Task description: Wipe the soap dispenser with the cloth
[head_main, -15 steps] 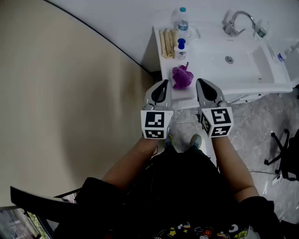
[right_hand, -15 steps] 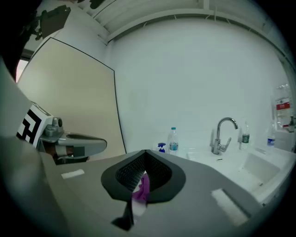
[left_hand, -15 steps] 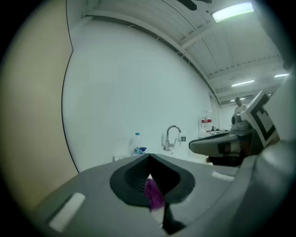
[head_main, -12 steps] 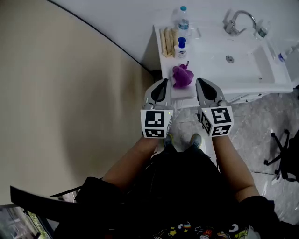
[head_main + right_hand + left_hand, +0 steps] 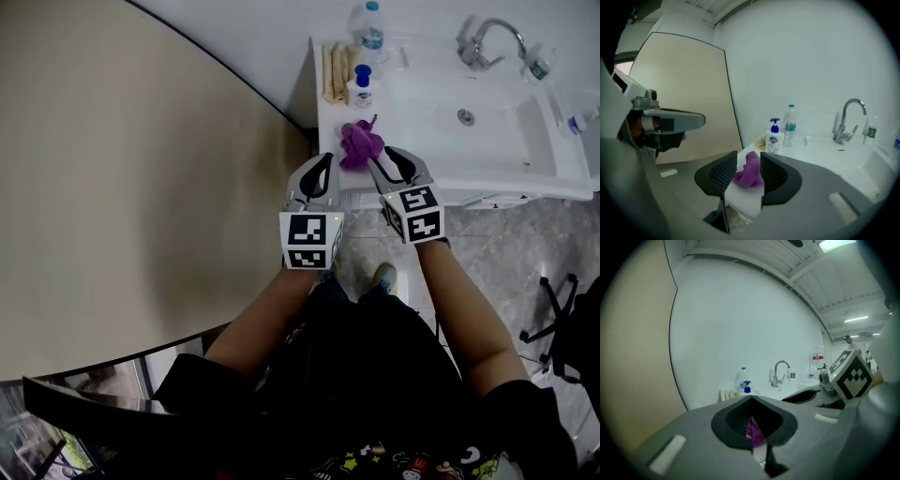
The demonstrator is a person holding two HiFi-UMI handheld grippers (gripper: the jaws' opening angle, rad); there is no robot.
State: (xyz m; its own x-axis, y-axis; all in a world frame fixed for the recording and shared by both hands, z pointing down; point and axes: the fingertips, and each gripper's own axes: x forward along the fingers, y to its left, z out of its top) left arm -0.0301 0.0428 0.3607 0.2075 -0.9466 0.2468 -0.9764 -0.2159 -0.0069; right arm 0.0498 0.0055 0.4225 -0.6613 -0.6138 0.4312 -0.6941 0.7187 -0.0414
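A crumpled purple cloth (image 5: 361,142) lies on the white counter (image 5: 328,117), near its front edge. Behind it stands the soap dispenser (image 5: 359,87), white with a blue pump, also visible in the right gripper view (image 5: 774,138) and small in the left gripper view (image 5: 747,387). My right gripper (image 5: 382,157) is open at the cloth's near right side; in its own view the cloth (image 5: 749,171) shows in the gap between the jaws of the right gripper (image 5: 749,157). My left gripper (image 5: 322,169) hangs shut just off the counter's front edge, left of the cloth, holding nothing.
A water bottle (image 5: 372,21) stands behind the dispenser, and beige sticks (image 5: 335,73) lie along the counter's left edge. The sink basin (image 5: 511,122) and faucet (image 5: 492,37) lie to the right. A beige wall (image 5: 141,187) closes the left side. A chair base (image 5: 553,319) stands on the floor.
The person has stepped closer to the counter. My right gripper has moved forward and left up to the cloth. The left gripper keeps its place before the counter edge.
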